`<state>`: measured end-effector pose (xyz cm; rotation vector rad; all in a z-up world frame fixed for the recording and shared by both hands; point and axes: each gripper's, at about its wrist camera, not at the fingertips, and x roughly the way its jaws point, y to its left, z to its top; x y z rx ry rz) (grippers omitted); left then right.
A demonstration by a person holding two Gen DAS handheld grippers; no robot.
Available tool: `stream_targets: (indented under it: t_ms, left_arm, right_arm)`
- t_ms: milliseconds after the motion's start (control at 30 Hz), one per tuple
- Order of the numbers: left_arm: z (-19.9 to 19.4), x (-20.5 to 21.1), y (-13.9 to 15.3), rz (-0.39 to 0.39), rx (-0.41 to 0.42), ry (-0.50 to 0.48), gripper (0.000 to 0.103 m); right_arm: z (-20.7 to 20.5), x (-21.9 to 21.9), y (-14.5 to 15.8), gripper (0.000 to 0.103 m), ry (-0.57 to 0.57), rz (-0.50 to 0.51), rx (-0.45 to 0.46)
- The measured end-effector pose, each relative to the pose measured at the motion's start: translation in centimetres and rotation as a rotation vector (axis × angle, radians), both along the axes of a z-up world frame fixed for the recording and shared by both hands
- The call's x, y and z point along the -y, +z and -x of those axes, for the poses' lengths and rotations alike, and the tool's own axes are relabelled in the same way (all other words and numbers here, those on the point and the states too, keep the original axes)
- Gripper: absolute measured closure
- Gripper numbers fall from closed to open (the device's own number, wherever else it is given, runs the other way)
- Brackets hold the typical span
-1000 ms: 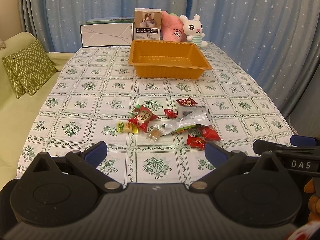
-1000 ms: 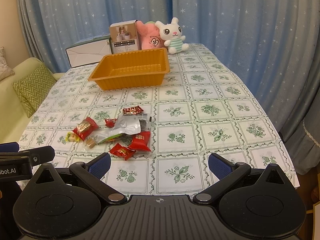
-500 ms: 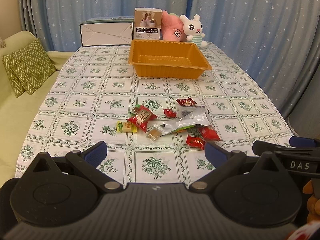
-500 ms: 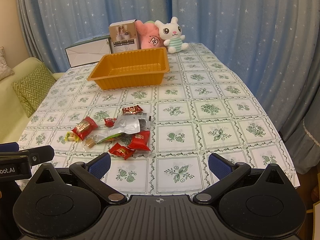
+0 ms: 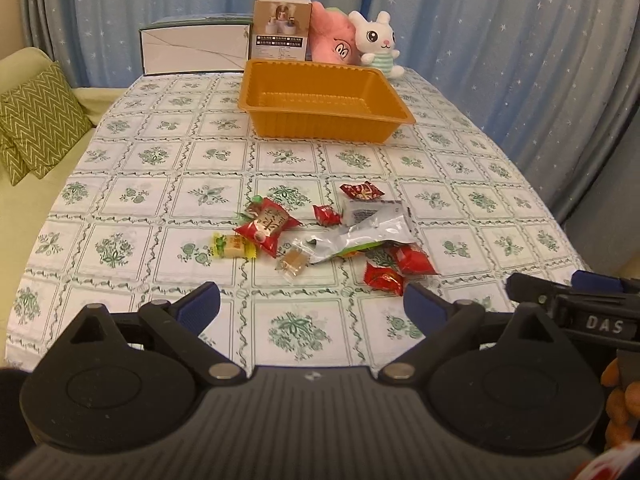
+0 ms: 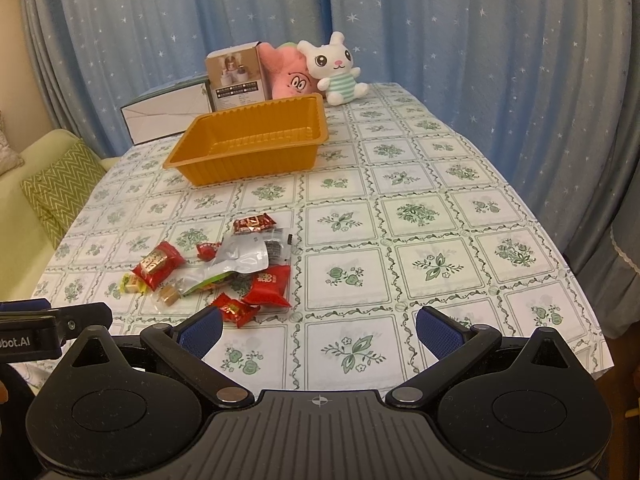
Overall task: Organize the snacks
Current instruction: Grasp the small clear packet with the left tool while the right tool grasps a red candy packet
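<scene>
Above the snack pile [image 5: 332, 236], your left gripper [image 5: 312, 306] is closing on nothing, your right gripper [image 6: 318, 330] gapes empty, and the orange tray [image 5: 324, 98] awaits filling.

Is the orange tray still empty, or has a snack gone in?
Empty. The orange tray shows only its bare ribbed floor; the snacks all lie on the tablecloth.

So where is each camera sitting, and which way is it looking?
Left wrist view: sits on the left tongs, looking down the table at the snacks and orange tray; the right tongs peek in.
Right wrist view: sits on the right tongs, facing the same way; the left tongs peek in.
Both show snacks, tray, bunny toy.
</scene>
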<state>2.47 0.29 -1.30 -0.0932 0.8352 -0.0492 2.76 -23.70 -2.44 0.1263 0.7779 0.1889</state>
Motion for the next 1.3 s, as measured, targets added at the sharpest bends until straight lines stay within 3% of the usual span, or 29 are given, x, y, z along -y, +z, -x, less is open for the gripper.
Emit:
stream_targets:
  t_ms: [200,300,433,567,667,767,1100,1167,1300]
  left_arm:
    - [-2.1,-0.8,-1.3,-0.029,-0.01,-0.021,0.012]
    - [-3.3,-1.3,-2.1,-0.034,-0.016,-0.055,0.017]
    - [-4.7,-1.5,-3.2,-0.077,-0.017,-0.12,0.027]
    - [-6.1,-1.0,-4.5,-0.066,-0.012,-0.262,0.043]
    - [-7.1,-0.2,-5.7,-0.104,-0.014,-0.366,0.053]
    - [-8.0,-0.2,-6.9,-0.127,-0.017,-0.412,0.059]
    - [-10.4,-1.0,-9.8,-0.117,-0.052,-0.448,0.066]
    - [-10.7,-1.1,-9.7,-0.109,-0.054,-0.431,0.076]
    - [-10.7,-1.2,-9.5,-0.097,-0.07,-0.396,0.085]
  right_arm:
    - [-1.3,-0.2,-1.0,0.001,0.009,-0.004,-0.005]
    - [-2.2,-0.6,-1.5,0.011,0.025,-0.013,-0.013]
    - [-3.4,-1.4,-2.2,0.016,0.049,-0.018,-0.019]
    - [-4.8,-2.0,-3.3,0.025,0.066,-0.03,-0.04]
    - [-5.8,-2.3,-4.1,0.027,0.077,-0.03,-0.054]
    - [-6.6,-2.6,-4.6,0.029,0.073,-0.035,-0.063]
    - [-8.4,-4.0,-6.2,0.034,0.115,-0.034,-0.08]
    - [-8.7,-4.4,-6.4,0.037,0.127,-0.033,-0.081]
    - [-9.5,-5.1,-6.9,0.043,0.139,-0.031,-0.085]
